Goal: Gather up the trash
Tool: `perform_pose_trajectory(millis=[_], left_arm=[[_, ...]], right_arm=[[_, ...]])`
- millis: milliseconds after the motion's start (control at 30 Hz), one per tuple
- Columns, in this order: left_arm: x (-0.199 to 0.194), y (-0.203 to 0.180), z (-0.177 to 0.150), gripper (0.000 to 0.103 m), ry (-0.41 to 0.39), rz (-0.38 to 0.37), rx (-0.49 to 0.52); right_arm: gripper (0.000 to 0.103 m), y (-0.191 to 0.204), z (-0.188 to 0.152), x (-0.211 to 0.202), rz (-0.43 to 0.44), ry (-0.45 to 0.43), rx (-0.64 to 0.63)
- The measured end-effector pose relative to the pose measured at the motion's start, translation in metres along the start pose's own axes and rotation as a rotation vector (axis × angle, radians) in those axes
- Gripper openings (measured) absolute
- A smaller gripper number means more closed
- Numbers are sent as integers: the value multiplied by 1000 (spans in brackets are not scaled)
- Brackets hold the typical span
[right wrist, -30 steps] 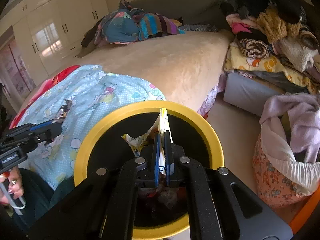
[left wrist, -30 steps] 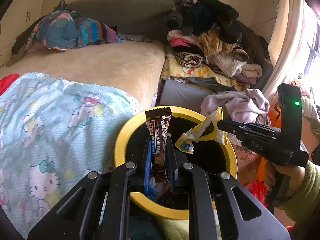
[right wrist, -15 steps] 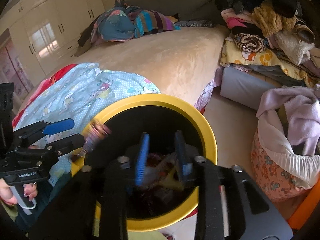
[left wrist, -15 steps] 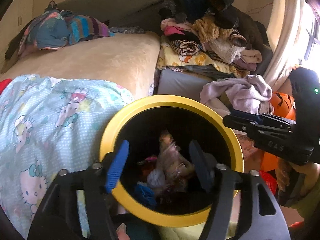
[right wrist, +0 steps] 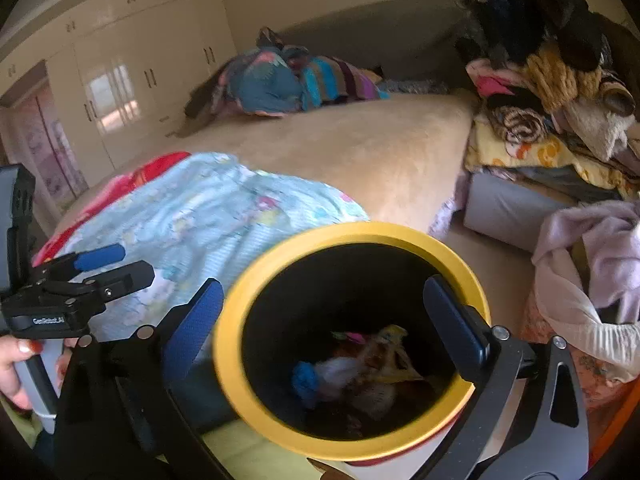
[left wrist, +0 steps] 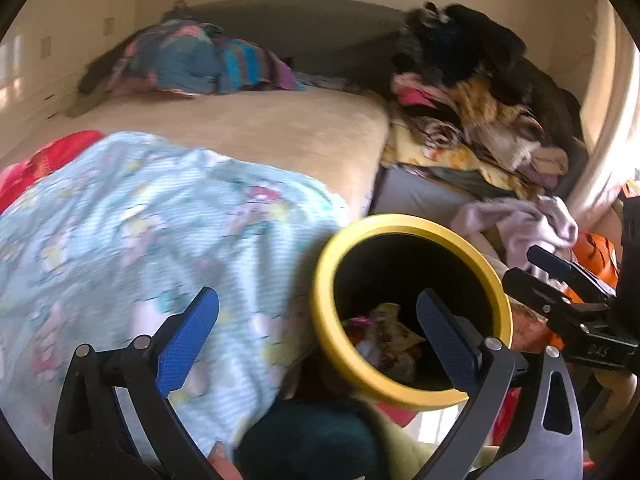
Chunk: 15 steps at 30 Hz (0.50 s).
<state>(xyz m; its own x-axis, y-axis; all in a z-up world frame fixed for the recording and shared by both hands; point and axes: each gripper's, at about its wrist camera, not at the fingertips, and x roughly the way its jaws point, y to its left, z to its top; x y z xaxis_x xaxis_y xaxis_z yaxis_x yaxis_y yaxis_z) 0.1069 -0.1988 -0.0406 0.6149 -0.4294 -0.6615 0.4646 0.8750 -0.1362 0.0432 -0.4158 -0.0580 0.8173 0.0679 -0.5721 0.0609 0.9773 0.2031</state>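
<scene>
the right gripper (right wrist: 320, 312) hung over the yellow-rimmed bin (right wrist: 280, 268), its blue-padded jaws spread wide and empty, one on either side of the rim. crumpled wrappers (right wrist: 372, 364) lay at the bin's bottom. the left gripper (right wrist: 104, 264), held in a hand (right wrist: 16, 360) at the left edge, gaped above the pale blue blanket (right wrist: 208, 216) on the beige bed (right wrist: 360, 144).

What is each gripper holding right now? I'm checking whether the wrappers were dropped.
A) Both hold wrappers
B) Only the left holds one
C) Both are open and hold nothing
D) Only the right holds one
C: the left gripper and right gripper both gape wide with nothing between the fingers, and wrappers lie inside the bin.
</scene>
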Motion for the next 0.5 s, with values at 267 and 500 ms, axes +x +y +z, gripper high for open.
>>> perform_pose_trajectory(millis=[267,500], left_arm=[[-53,23,-15,97,-99,104,-48],[-84,31,-37,97,-168,169,-71]], right_arm=[[92,46,-9,-13,10,-99,-40],[92,88,-26,-39,-10,-250,-122]])
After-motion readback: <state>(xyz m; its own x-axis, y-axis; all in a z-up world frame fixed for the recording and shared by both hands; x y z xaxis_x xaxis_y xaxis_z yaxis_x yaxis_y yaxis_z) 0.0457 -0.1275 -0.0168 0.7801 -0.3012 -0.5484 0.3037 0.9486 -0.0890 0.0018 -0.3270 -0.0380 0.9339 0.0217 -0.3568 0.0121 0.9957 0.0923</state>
